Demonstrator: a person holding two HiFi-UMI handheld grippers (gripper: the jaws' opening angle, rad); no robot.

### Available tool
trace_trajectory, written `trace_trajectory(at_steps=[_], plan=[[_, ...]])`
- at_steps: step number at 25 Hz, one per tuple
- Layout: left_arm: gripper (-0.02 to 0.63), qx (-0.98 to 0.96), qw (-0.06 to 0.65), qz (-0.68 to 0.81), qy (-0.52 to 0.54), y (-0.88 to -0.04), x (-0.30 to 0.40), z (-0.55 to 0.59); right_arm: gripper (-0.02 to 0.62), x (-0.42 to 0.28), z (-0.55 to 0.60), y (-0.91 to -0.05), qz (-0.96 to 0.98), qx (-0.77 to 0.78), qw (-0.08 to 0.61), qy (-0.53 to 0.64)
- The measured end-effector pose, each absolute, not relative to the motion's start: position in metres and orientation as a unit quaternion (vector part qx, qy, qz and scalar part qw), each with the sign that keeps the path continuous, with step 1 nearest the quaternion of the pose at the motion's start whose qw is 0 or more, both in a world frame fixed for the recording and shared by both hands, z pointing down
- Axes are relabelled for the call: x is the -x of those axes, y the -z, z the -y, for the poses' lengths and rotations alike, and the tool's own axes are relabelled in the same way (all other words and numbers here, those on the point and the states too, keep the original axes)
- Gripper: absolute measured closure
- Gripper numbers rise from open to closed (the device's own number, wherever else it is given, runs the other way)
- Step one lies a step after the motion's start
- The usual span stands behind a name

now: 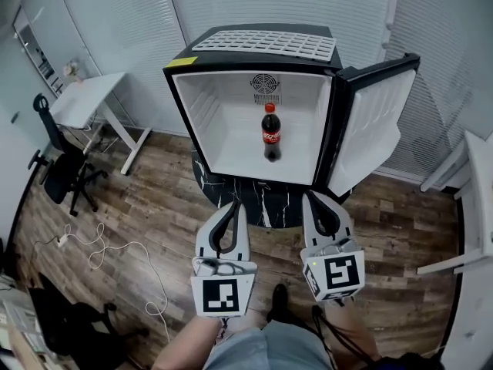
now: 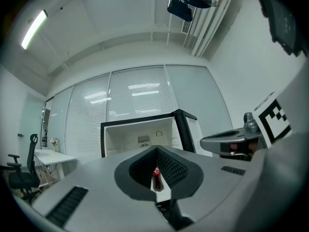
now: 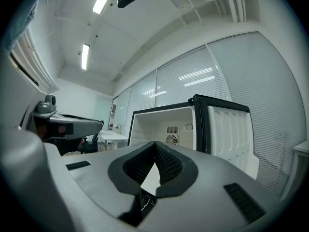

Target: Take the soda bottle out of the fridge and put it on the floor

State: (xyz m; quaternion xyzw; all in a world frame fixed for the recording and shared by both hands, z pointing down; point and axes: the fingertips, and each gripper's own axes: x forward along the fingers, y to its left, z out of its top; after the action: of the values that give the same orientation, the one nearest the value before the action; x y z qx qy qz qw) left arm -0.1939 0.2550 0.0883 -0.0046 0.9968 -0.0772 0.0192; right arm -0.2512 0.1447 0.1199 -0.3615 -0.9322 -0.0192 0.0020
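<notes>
A soda bottle (image 1: 270, 133) with a red cap and red label stands upright in the middle of the open white-lined mini fridge (image 1: 223, 122). The fridge door (image 1: 373, 122) is swung wide to the right. My left gripper (image 1: 236, 204) and right gripper (image 1: 310, 196) are held side by side in front of the fridge, short of its opening, both pointing at it with jaws shut and nothing between them. In the left gripper view the bottle (image 2: 156, 178) shows small, far beyond the closed left gripper (image 2: 157, 148). The right gripper (image 3: 155, 143) faces the fridge interior (image 3: 166, 127); the bottle is hidden there.
The fridge sits on a black marbled stand (image 1: 262, 199) on the wooden floor (image 1: 154, 206). A white desk (image 1: 85, 99) and a black office chair (image 1: 58, 160) are at the left, with a white cable (image 1: 100, 245) on the floor. Another white table (image 1: 477, 199) stands at the right.
</notes>
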Motion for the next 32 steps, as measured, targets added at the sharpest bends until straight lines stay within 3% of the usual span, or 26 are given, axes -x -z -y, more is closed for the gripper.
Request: trace_trajectory(at_steps=[19,32], plan=[[0.588,-0.024,0.016,-0.998,0.062,-0.101,0.286,-0.318,0.581,0.365,-0.196,-0.106,0.932,0.361,-0.019,0.04],[0.588,0.045,0.012,-0.998,0.052,-0.115,0.397,-0.361,0.581,0.446,-0.248,-0.126,0.947,0.319,0.002,0.05]])
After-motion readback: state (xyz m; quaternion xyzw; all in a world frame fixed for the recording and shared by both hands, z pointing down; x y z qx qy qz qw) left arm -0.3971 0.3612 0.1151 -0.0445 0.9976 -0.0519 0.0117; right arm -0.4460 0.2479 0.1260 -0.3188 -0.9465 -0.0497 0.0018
